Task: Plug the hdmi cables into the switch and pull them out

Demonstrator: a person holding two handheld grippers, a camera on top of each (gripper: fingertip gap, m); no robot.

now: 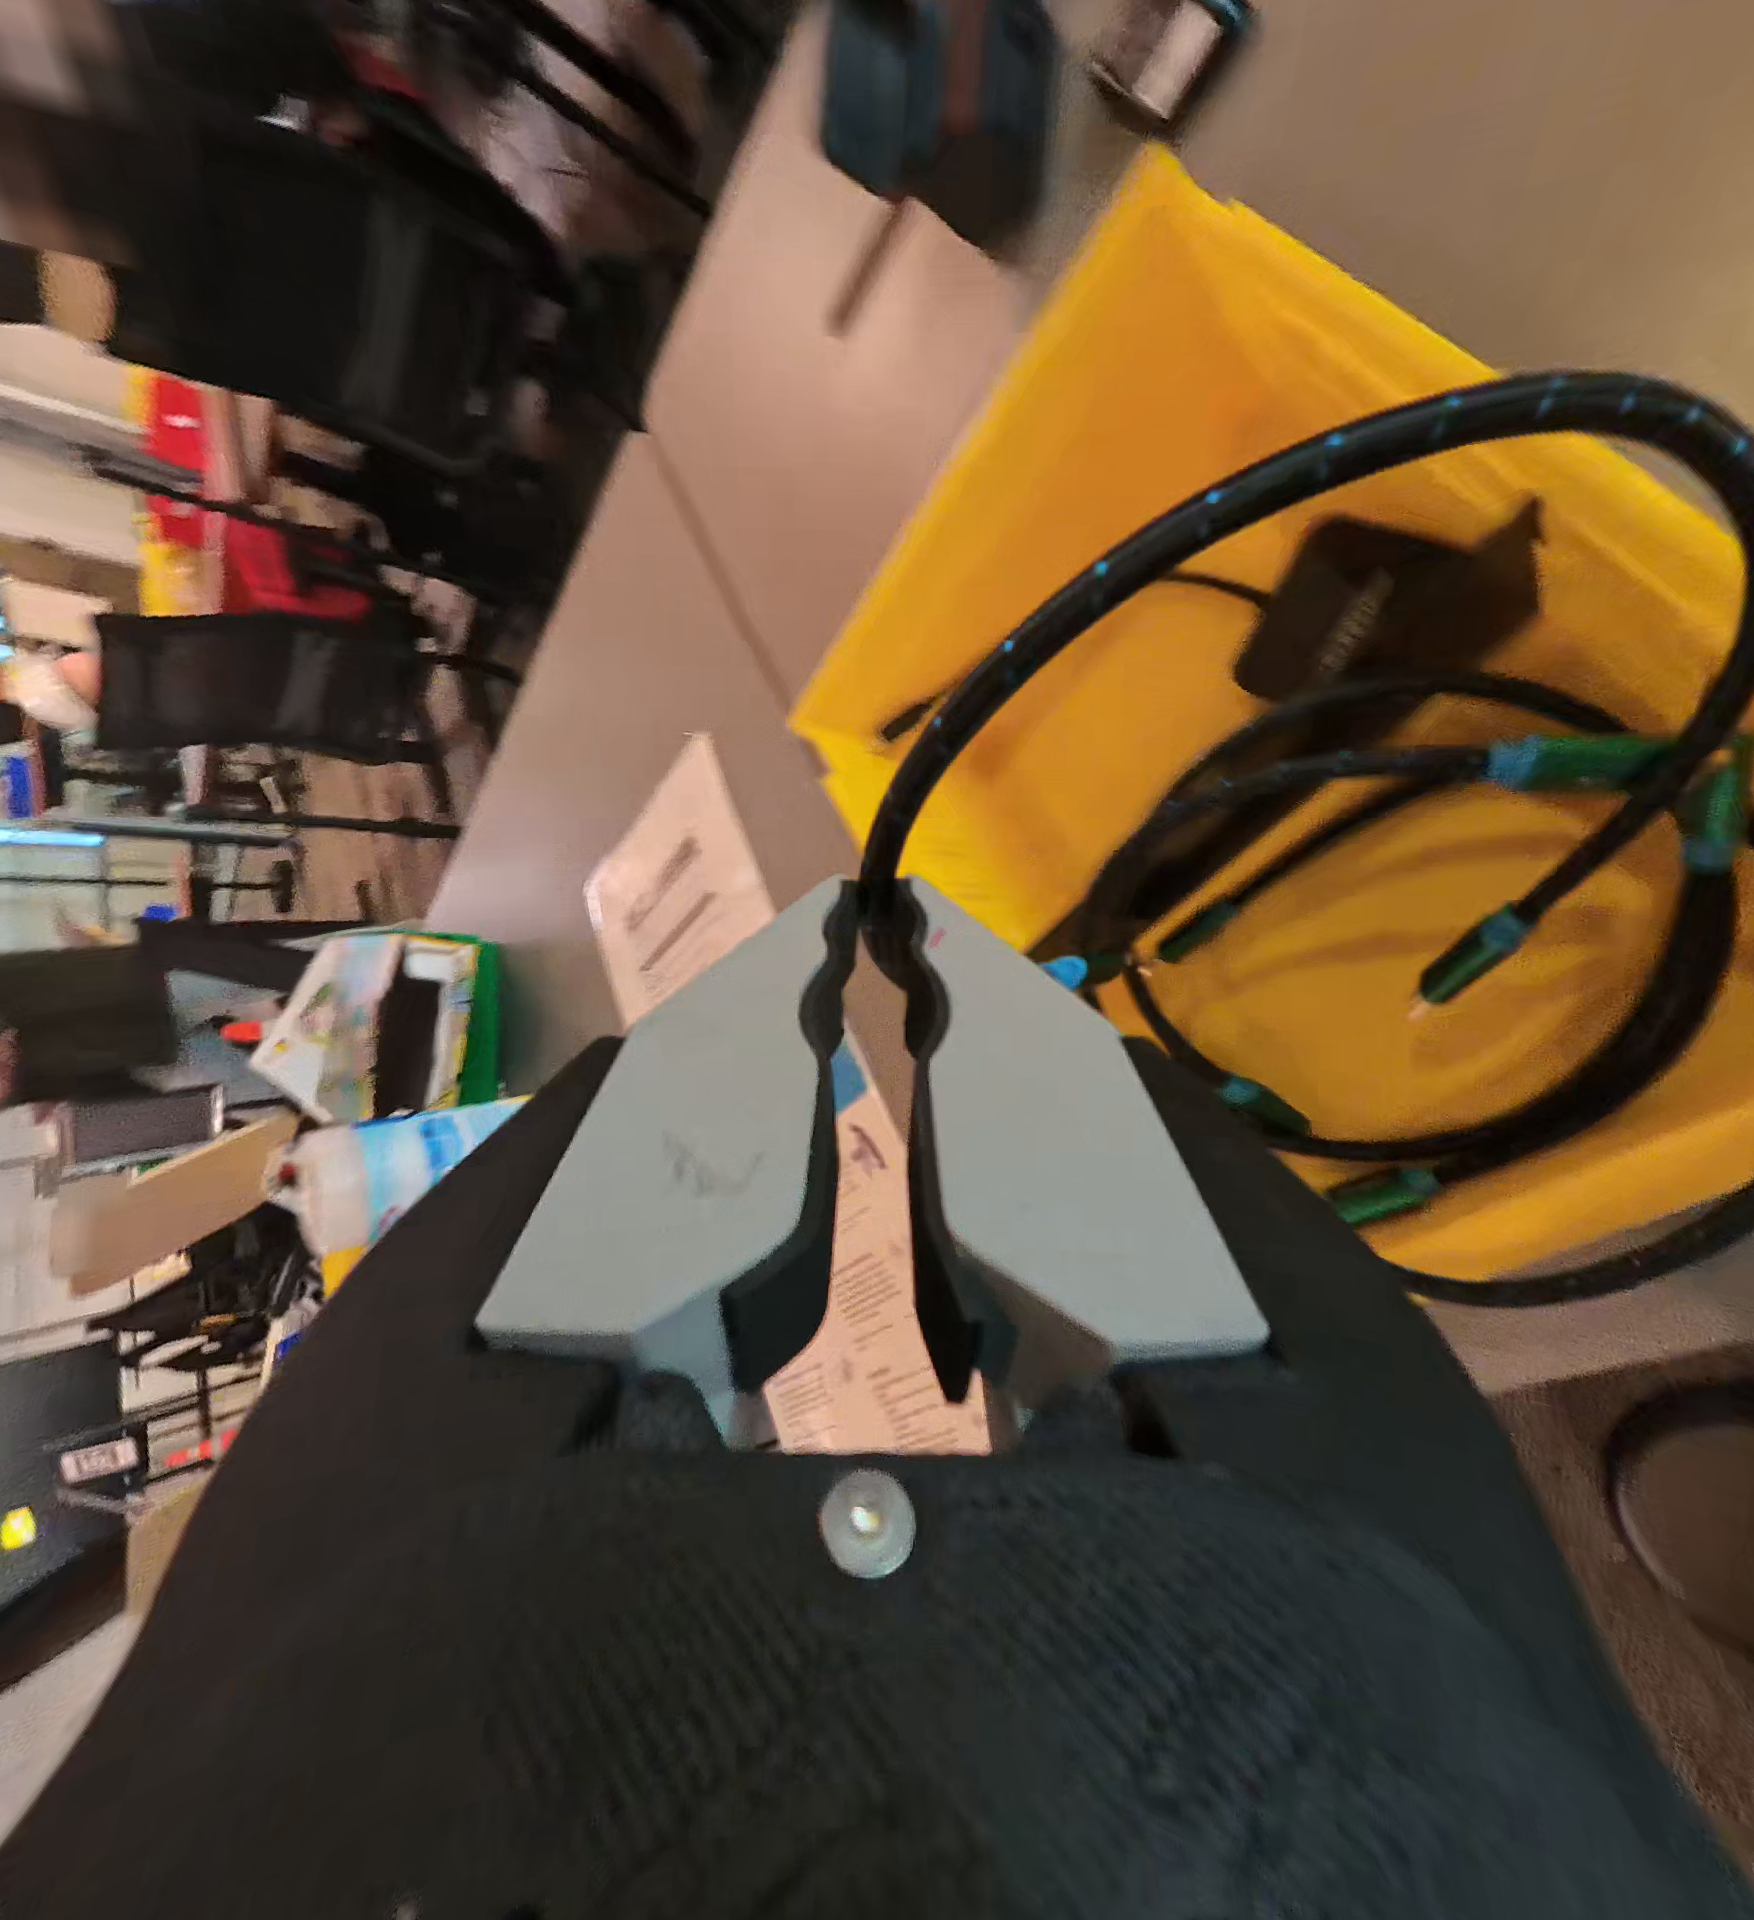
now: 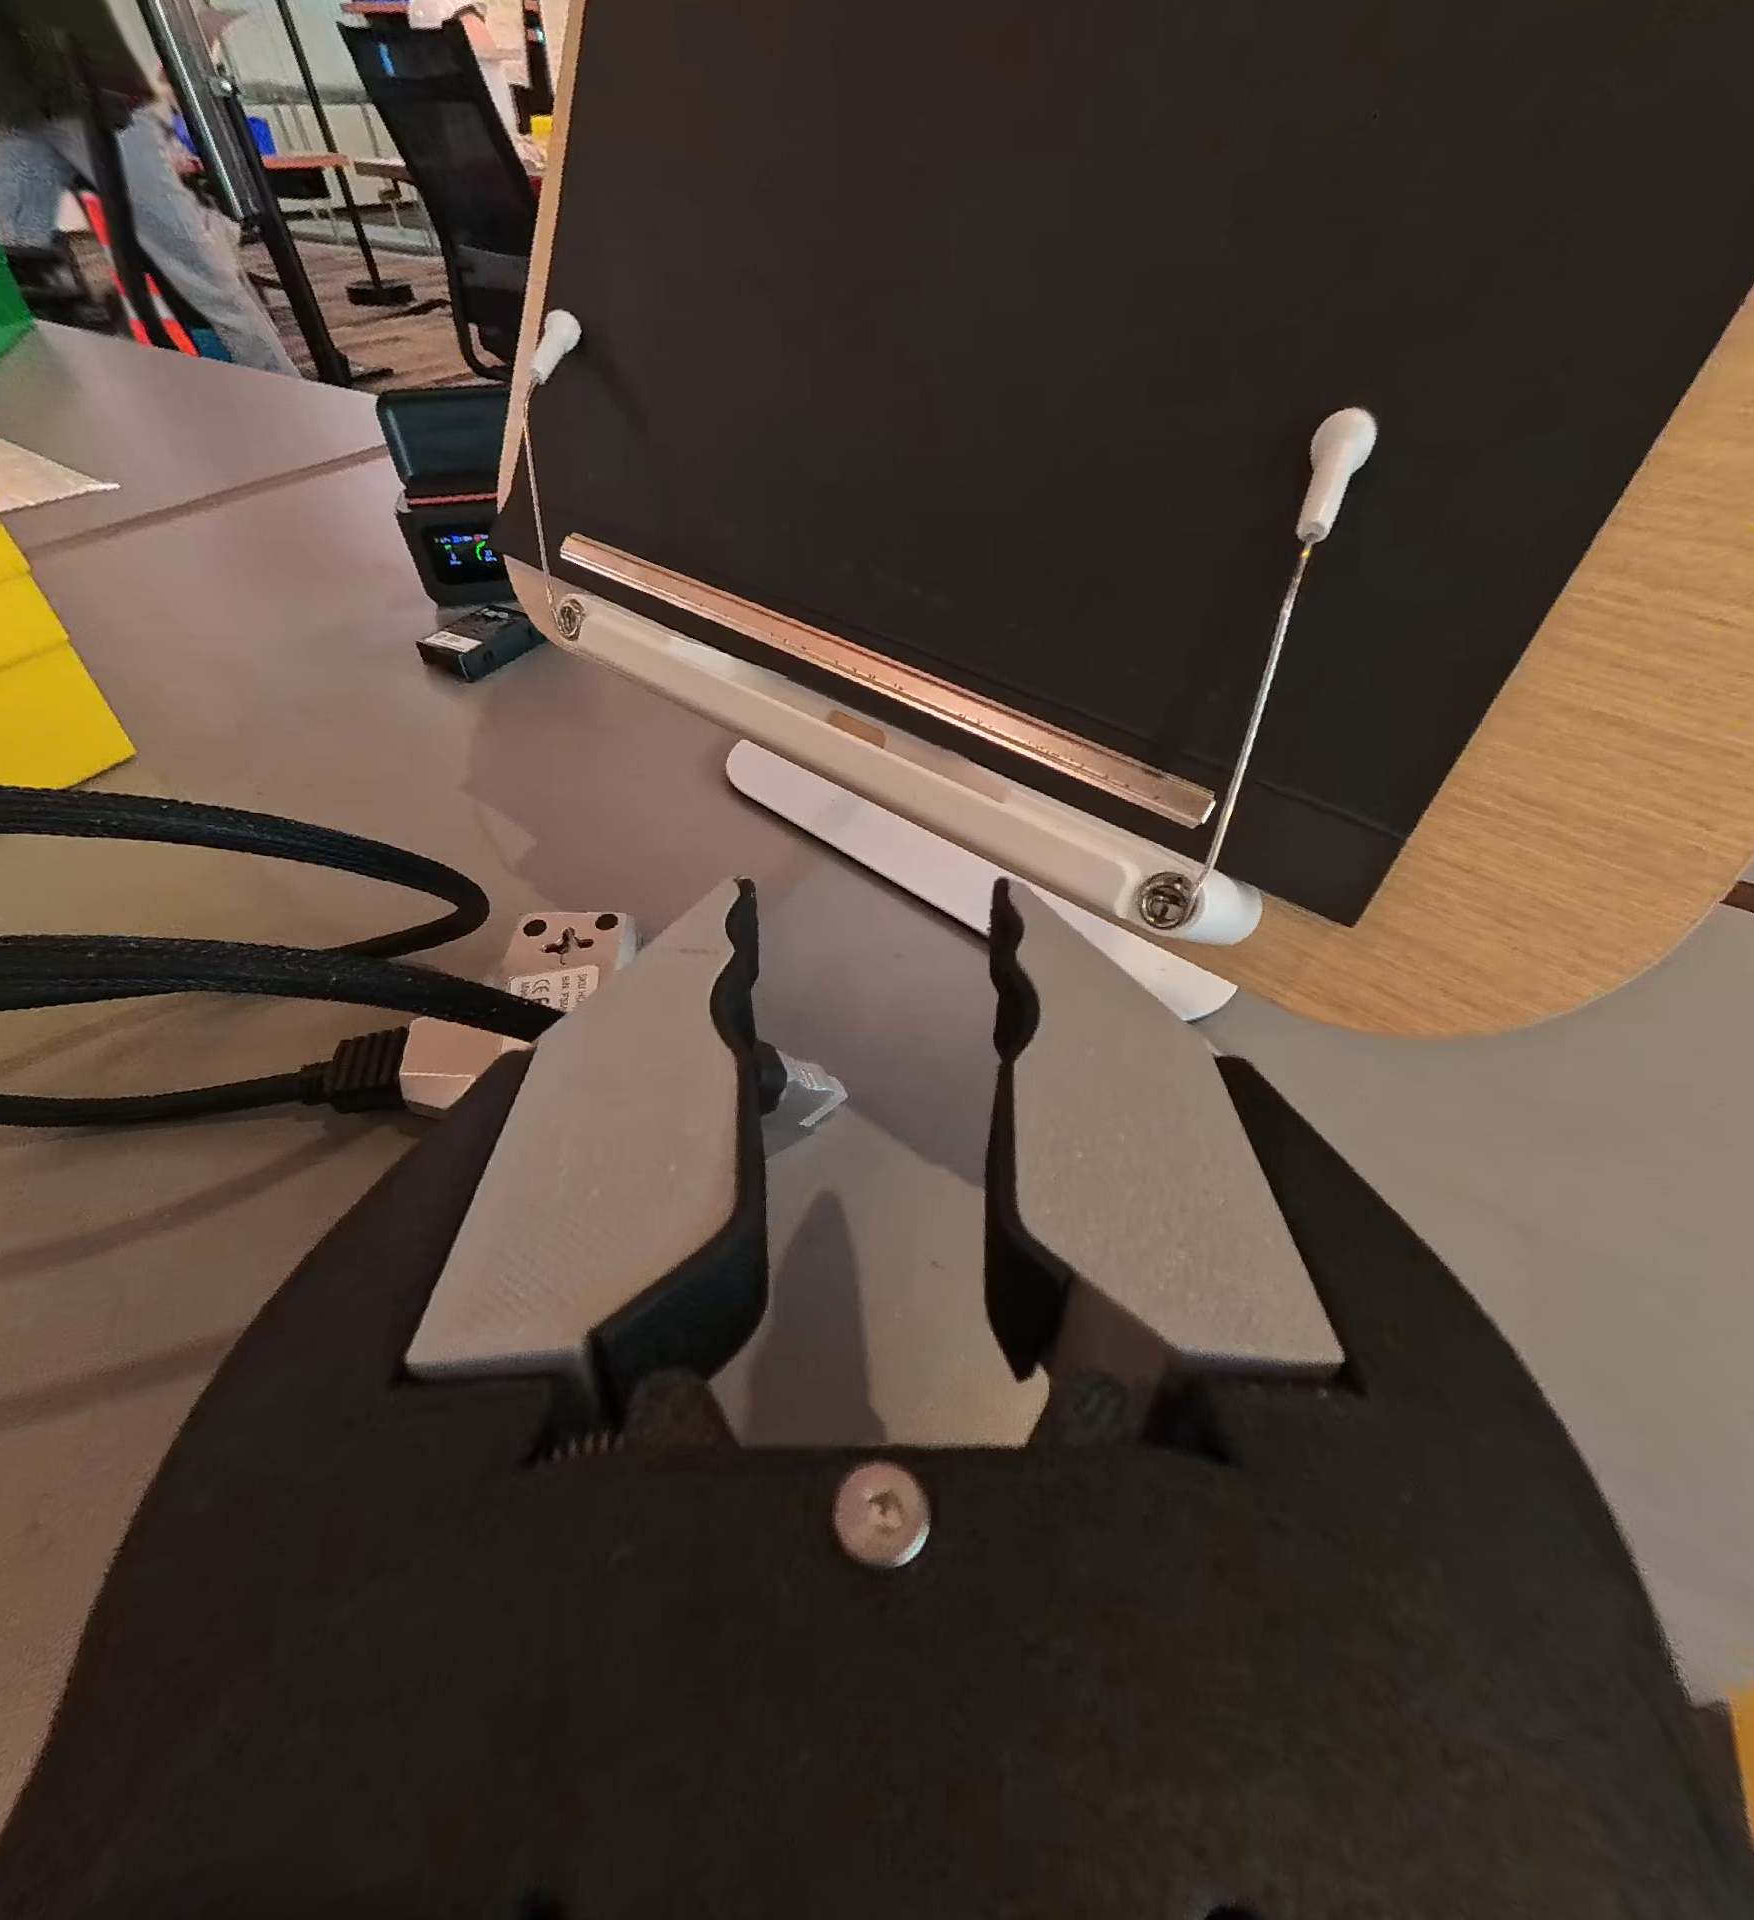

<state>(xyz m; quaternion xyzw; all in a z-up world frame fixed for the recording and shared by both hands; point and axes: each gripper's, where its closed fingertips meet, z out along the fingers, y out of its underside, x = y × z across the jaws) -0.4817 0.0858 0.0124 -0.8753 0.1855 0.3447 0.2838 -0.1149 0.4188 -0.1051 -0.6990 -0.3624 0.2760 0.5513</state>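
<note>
black braided hdmi cable (image 1: pixel 1455 416) is pinched at the very tips of my left gripper (image 1: pixel 875 914), the jaws drawn narrow around it. from the pinch the cable arcs up and over in a wide loop, and its green-sleeved plug (image 1: pixel 1475 961) hangs free above the yellow bin (image 1: pixel 1112 436). more cables with green plugs (image 1: pixel 1579 758) lie coiled in the bin beside a small dark adapter box (image 1: pixel 1392 608). the bin sits on a grey table (image 1: pixel 748 416), with a printed sheet (image 1: pixel 686 862) just next to it. this view is tilted and motion-blurred, so i can't make out finer detail.

my right gripper (image 2: pixel 873 935) hovers low over the same grey table (image 2: pixel 1475 1195) with its jaws wide apart and nothing between them. the silver switch (image 2: pixel 566 951) lies just left of the left finger, partly hidden behind it. thick braided cables (image 2: pixel 177 966) run in from the left towards it, and a metal-shelled plug (image 2: pixel 437 1065) sits right at the finger's edge; i can't tell whether it is seated in the switch. a small metal connector tip (image 2: pixel 811 1096) shows between the fingers, lying on the table. ahead stands a wooden book stand (image 2: pixel 1631 675) holding a black panel (image 2: pixel 1060 312).
</note>
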